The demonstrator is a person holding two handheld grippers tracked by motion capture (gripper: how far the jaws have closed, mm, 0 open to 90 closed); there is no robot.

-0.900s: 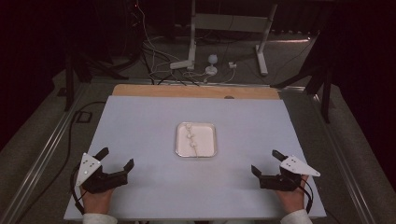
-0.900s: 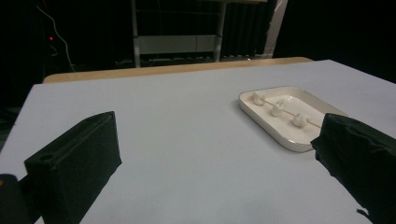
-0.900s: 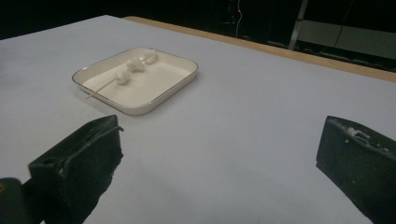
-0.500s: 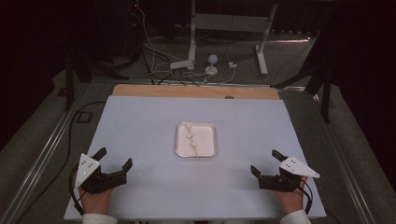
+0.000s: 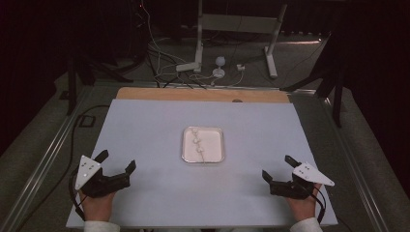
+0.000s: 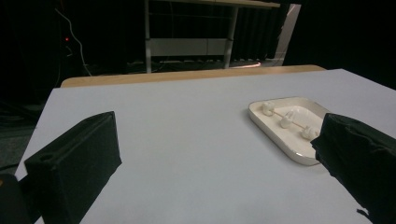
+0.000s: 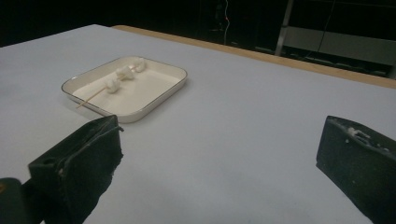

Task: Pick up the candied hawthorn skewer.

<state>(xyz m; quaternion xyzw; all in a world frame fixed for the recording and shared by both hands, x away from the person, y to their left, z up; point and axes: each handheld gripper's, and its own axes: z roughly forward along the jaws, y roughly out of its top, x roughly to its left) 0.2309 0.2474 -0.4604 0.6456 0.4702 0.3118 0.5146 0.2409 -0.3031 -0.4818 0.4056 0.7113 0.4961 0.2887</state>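
Holding both tools wide open and empty, left tool (image 5: pixel 117 162) and right tool (image 5: pixel 277 167), you risk tipping the mid-worktop tray (image 5: pixel 215 155) by nudging the skewer (image 5: pixel 199 148).

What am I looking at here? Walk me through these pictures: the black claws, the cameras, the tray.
A person sits at a table and holds a two-jaw tool in each hand. The high view looks down from above: the left gripper sits at bottom left, the right gripper at bottom right. The other two pictures come from cameras riding on each gripper, so the black blocks at the bottom are its own jaws. Both grippers are open and hold nothing. In the middle lies a white tray with a thin skewer carrying three small white pieces.
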